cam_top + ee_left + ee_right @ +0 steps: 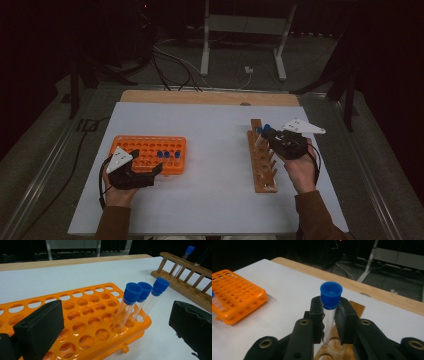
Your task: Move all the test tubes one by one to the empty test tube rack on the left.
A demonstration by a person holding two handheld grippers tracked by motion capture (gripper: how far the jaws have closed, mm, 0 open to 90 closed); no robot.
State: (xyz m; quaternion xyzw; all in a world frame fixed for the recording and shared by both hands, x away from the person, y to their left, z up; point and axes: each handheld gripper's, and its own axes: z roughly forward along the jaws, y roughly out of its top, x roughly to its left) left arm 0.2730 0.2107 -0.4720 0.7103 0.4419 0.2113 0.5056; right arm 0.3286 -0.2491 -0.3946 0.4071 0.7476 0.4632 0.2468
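The white surface (210, 165) is carrying two racks: an orange plastic tube rack (148, 153) on the left and a wooden test tube rack (262, 160) on the right, well apart. Looks like tubes are getting moved from orange to wood, one at a time.

Progress-wise I'd call it early. Three blue-capped tubes (136, 302) are sitting upright in the near corner of the orange rack, so those are left to go. In the left claw view, one blue-capped tube (184, 257) is already standing at the far end of the wooden rack.

The right claw (329, 315) is clenching a clear test tube (329, 320) just under its blue cap (331, 294), holding it upright right above the wooden rack's holes. I can't tell if the bottom is seated yet, so I'm judging that one as mid-placement.

The left claw (145, 172) is hanging released at the near edge of the orange rack, jaws wide with nothing between them, pointing at the three waiting tubes. Guessing it's lining up the next pick.
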